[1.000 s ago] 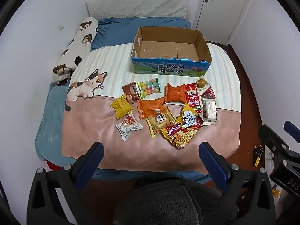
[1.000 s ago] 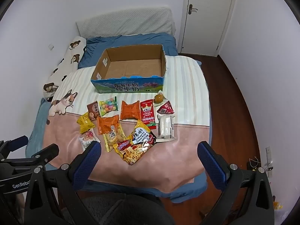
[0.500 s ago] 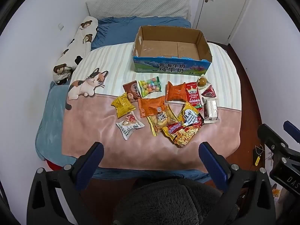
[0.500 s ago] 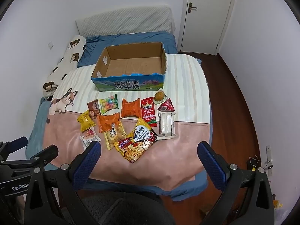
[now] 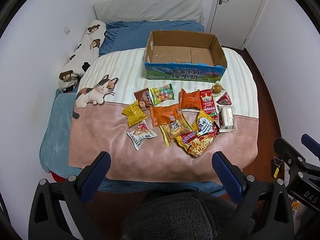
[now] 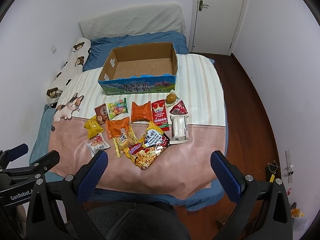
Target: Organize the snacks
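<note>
Several snack packets lie spread on the bed's blanket: a noodle pack (image 5: 197, 142) (image 6: 146, 154), an orange packet (image 5: 163, 115) (image 6: 117, 127), a yellow packet (image 5: 135, 116), a candy bag (image 5: 162, 94) and a white pack (image 5: 227, 119) (image 6: 180, 129). An empty open cardboard box (image 5: 185, 74) (image 6: 138, 86) stands behind them. My left gripper (image 5: 160, 166) and right gripper (image 6: 158, 165) are both open and empty, held above the bed's near edge, well short of the snacks.
The bed (image 5: 96, 132) carries a pink and striped blanket with a cat print. A bear-print bolster (image 5: 84, 54) lies along the left wall. A pillow (image 5: 148, 8) is at the head. A closed door (image 6: 218, 14) and wooden floor (image 6: 258, 108) are at the right.
Both grippers have moved slightly forward toward the bed, so the snacks and box appear a little nearer. Nothing on the bed has moved.
</note>
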